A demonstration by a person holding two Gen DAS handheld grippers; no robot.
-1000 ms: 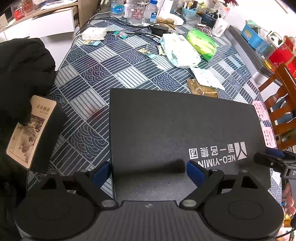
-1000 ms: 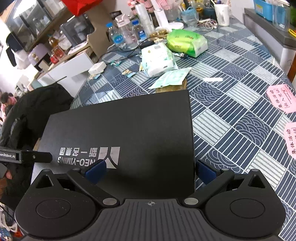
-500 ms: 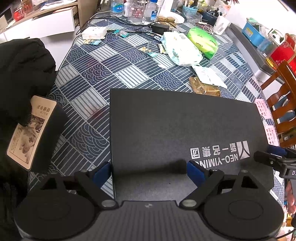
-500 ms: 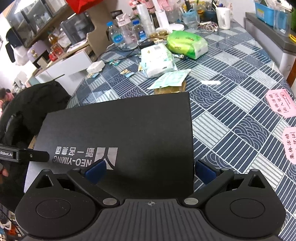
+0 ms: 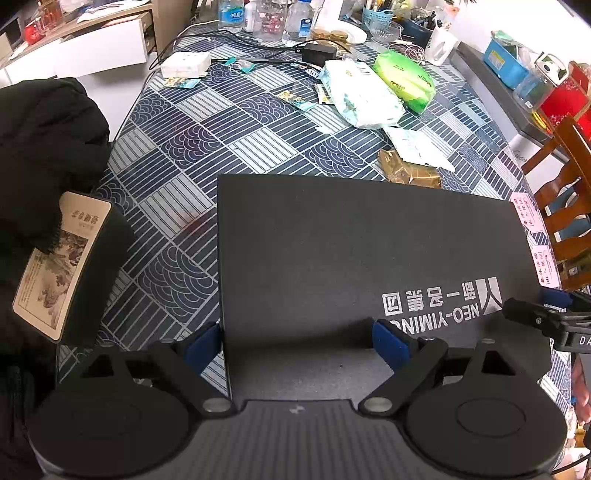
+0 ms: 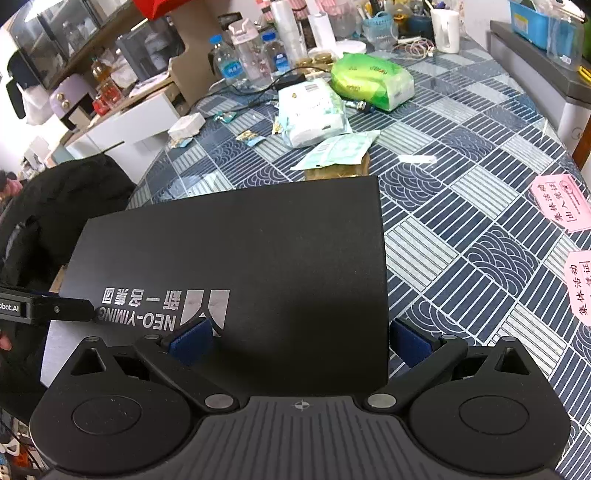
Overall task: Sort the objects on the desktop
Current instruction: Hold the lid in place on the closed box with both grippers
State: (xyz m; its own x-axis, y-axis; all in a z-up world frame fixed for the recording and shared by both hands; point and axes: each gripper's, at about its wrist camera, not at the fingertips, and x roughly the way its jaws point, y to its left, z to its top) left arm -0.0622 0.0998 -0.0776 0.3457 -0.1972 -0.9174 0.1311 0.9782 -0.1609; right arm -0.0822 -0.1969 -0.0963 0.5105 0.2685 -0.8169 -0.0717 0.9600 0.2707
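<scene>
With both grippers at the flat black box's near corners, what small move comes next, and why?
Probably lift it together. The left gripper and right gripper stand open astride opposite near corners of the flat black rectangular box, which looks too wide for either alone; whether it already clears the table is unclear.

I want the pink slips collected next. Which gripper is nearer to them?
Right. The right gripper straddles the black box's corner beside the pink slips; the left gripper sits at the opposite corner.

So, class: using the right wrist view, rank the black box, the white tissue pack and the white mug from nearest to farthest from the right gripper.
1. Black box, between the right gripper's fingers.
2. White tissue pack, mid-table.
3. White mug, far edge, right.
</scene>
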